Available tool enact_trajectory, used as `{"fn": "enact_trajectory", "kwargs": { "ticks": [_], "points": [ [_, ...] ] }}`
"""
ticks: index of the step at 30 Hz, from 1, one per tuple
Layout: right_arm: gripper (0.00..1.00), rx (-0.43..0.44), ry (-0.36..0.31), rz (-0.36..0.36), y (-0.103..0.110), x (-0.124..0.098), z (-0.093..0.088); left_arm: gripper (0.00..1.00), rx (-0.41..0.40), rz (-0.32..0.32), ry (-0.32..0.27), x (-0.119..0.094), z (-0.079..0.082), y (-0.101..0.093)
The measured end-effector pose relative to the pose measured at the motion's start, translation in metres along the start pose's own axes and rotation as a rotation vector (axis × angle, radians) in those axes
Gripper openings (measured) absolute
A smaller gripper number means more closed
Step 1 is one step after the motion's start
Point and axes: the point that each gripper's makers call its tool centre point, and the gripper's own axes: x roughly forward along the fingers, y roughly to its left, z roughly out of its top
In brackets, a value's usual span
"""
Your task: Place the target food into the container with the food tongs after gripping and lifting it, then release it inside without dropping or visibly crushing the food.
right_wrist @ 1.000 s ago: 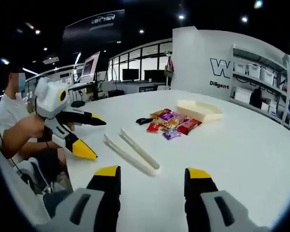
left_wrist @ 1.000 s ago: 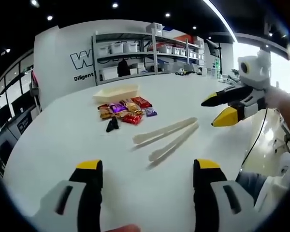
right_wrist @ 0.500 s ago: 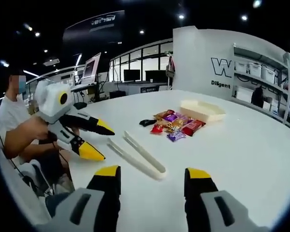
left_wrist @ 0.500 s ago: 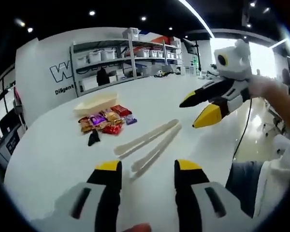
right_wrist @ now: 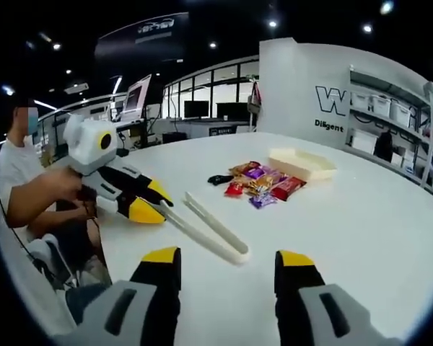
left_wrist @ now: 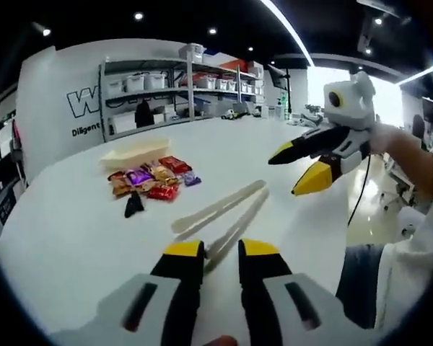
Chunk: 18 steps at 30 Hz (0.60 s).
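1. White table (left_wrist: 65, 238) carries everything I see: cream tongs (left_wrist: 220, 216), a heap of wrapped snacks (left_wrist: 150, 180), a small black item (left_wrist: 133, 205) beside them, and a shallow cream container (left_wrist: 136, 153) just behind the heap.
2. My left claw (left_wrist: 220, 249) sits low over the table, jaws nearly together with a narrow gap, gripping nothing. The near ends of the tongs lie just ahead of its tips.
3. In the right gripper view I see that claw by the tongs' open ends; whether it touches them, I cannot tell.
4. My right claw (right_wrist: 229, 256) hovers over the table with jaws wide apart and nothing between them. The tongs' joined end lies just in front of it.
5. Snacks rest on the table, apart from the tongs, none inside the container.
6. Shelving (left_wrist: 173, 79) with bins stands along the far wall.
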Motion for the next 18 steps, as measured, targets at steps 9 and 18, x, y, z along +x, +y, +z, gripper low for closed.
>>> {"fn": "enact_trajectory", "kwargs": {
  "ticks": [9,18],
  "points": [
    [0.48,0.014,0.008,-0.004,-0.0002,-0.0007,-0.0058,0.16,0.008,-0.028,0.005,0.0046,-0.0016,0.0009],
    [0.47,0.02,0.006,-0.013,-0.0022,-0.0033,-0.0066,0.12,0.008,-0.06,-0.007,0.008,-0.0006,0.004]
  ]
}}
